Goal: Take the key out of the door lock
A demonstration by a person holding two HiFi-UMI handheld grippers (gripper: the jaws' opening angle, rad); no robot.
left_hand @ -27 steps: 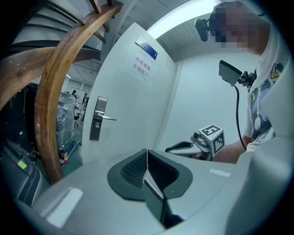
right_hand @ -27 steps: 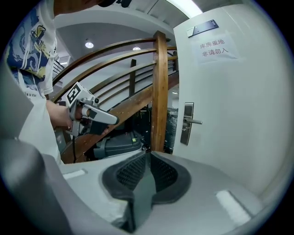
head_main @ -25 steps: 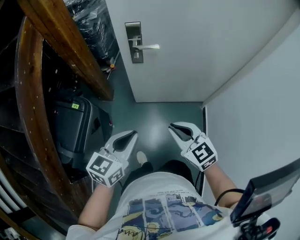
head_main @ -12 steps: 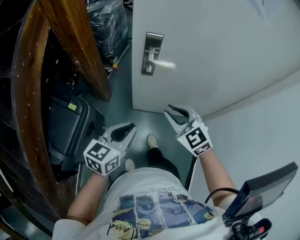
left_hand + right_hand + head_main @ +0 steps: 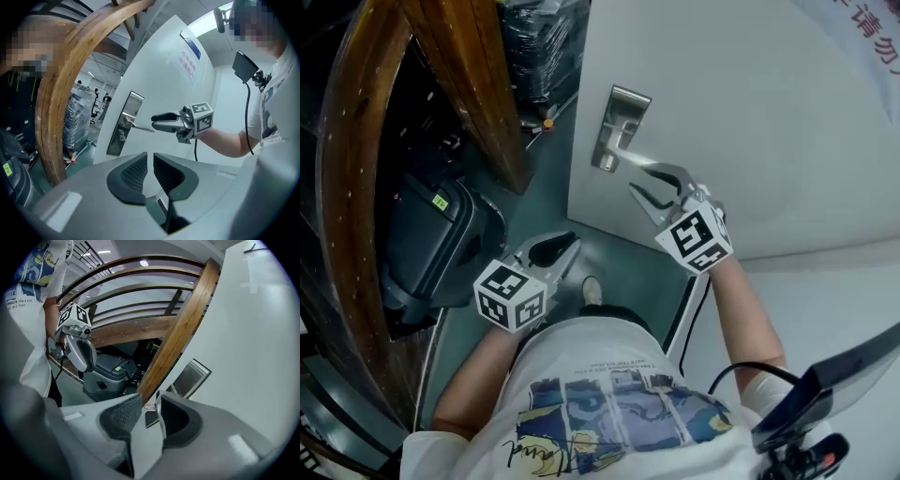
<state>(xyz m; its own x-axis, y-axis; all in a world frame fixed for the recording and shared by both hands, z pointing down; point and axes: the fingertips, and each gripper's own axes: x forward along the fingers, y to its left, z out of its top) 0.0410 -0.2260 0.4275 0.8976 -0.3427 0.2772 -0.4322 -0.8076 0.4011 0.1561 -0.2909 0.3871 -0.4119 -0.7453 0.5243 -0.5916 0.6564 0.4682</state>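
On the white door [image 5: 750, 112] a steel lock plate [image 5: 619, 122] carries a lever handle [image 5: 639, 162]. The key below the handle is too small to make out. My right gripper [image 5: 649, 186] is at the lever's free end, open; its jaws have just been opening, with nothing held between them. In the left gripper view this right gripper [image 5: 154, 122] nearly touches the lever [image 5: 139, 125]. My left gripper [image 5: 565, 247] hangs lower, away from the door. Its jaws have just been opening a little, and its pads [image 5: 133, 171] stand slightly apart with nothing between.
A curved wooden stair rail [image 5: 356, 187] runs along the left, with a black case [image 5: 431, 234] under it. Wrapped goods [image 5: 539, 37] stand behind it. A pale wall [image 5: 825, 309] closes the right side. The person's shoe [image 5: 592, 291] is on the teal floor.
The person has stepped closer to the door. The right gripper has risen to the handle's end, rolled, and opened wide. The left gripper moved forward and its jaws parted slightly.
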